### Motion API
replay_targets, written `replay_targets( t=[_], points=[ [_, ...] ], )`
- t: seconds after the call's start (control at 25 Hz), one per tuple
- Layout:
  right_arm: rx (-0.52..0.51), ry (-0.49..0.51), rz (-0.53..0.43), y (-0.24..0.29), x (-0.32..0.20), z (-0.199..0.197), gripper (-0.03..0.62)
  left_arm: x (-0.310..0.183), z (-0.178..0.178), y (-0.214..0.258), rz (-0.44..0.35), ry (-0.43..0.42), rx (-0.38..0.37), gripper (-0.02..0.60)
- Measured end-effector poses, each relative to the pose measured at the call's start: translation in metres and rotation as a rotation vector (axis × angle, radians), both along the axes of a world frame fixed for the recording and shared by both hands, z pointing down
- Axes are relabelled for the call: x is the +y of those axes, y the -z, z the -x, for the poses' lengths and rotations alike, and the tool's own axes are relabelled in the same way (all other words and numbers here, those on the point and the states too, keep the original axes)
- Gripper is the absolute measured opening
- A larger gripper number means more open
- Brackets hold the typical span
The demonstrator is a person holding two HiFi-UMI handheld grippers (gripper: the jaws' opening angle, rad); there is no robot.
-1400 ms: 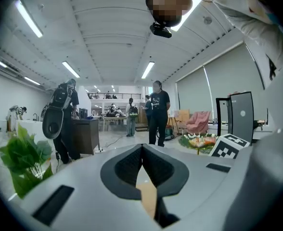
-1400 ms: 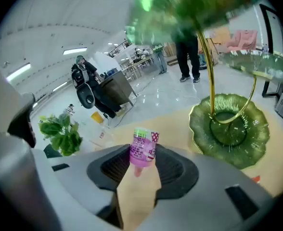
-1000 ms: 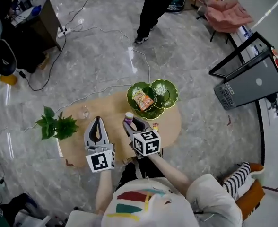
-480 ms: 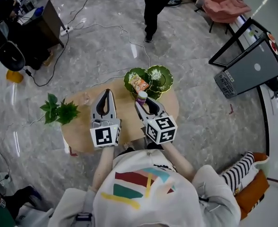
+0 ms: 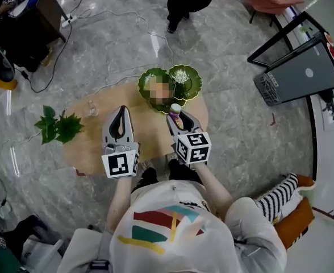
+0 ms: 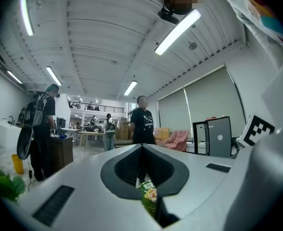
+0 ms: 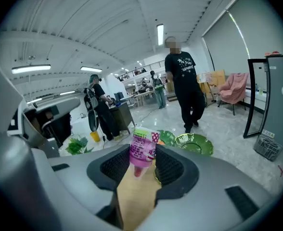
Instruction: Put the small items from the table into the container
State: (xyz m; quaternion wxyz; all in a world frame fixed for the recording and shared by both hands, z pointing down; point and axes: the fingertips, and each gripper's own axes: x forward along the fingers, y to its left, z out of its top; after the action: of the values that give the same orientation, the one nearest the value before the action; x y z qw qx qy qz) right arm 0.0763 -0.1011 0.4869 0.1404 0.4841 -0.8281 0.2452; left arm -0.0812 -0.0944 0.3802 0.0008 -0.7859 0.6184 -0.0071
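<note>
Just one pink pouch (image 7: 142,148) in right tongs (image 7: 142,166), one green container (image 5: 188,79).

A large open office or lab hall is indicated by strip lights (image 6: 177,30), roller blinds (image 6: 206,107), a desk (image 5: 33,21) and cables (image 5: 157,43) trailed across the marble floor (image 5: 229,118).

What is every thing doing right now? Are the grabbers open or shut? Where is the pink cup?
left gripper: shut, nothing in it.
right gripper: shut on the pink cup.
pink cup: held upright between the jaws, not yet in the dish.
green dish: sitting on the table, with things already in it.
</note>
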Motion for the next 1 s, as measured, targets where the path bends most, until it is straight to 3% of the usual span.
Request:
replay_targets(
  t=[0.28,0.56,0.64,0.72,1.0],
  points=[
    [0.141,0.014,0.191,-0.134,-0.037,-0.026,0.172,-0.022,-0.010,-0.052,0.096,-0.007,-0.043,0.008],
    [0.224,0.007,0.268,-0.234,-0.076,-0.025,0.172,-0.046,-0.015,-0.112,0.150,-0.013,-0.047,0.008],
    [0.236,-0.049,0.277,-0.247,-0.085,-0.030,0.185,-0.050,-0.017,-0.115,0.142,-0.011,-0.043,0.008],
    [0.236,-0.094,0.291,-0.252,-0.088,-0.031,0.250,-0.051,-0.018,-0.116,0.144,-0.012,-0.036,0.008],
    [0.240,-0.055,0.242,-0.204,-0.072,-0.023,0.250,-0.048,-0.011,-0.088,0.105,-0.009,-0.018,0.008]
  ],
)
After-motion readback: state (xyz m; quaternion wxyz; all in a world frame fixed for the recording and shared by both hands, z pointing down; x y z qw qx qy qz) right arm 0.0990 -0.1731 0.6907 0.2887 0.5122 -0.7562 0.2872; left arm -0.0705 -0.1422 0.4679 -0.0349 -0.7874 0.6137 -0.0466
